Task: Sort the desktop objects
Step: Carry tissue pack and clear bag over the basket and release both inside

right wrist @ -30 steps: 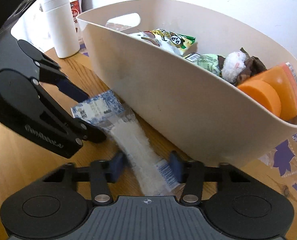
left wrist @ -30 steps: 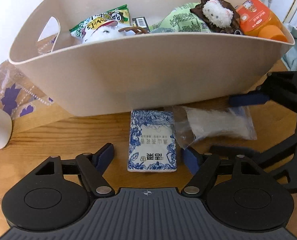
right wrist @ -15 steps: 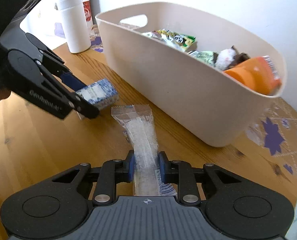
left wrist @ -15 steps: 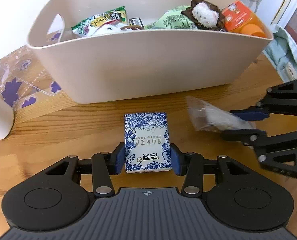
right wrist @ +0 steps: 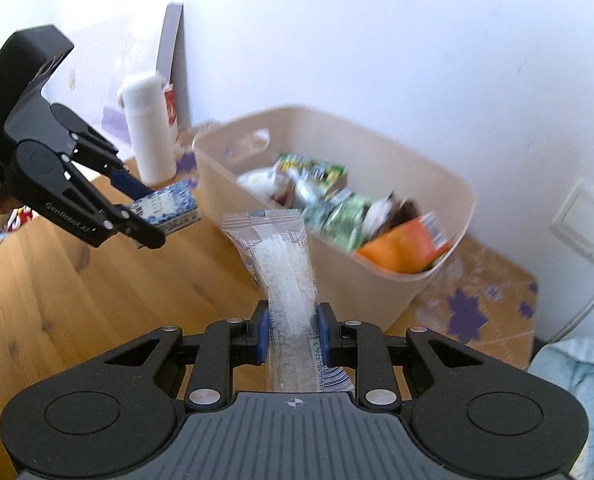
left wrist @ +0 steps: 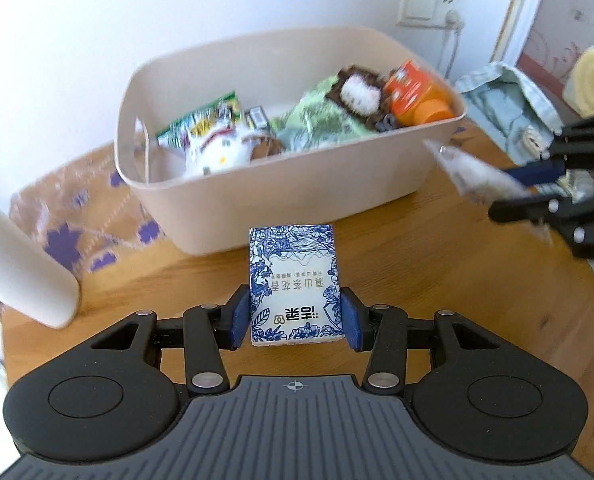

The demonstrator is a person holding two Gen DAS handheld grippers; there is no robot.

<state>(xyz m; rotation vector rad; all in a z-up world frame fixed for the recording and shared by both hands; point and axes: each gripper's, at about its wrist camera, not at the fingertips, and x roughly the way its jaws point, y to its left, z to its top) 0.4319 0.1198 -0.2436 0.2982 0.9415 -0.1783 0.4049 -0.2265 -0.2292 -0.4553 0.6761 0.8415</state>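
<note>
Partly blurred basket (left wrist: 297,184) contents, labels unreadable.

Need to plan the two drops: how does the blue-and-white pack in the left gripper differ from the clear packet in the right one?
The blue-and-white pack is a blocky, opaque box shape printed with a floral pattern; the clear packet is a long, flat, see-through sachet with white contents. The pack fills a wide gap in the left gripper; the packet is pinched thin in the right gripper. Both are clamped, off the table, near the beige bin.
</note>
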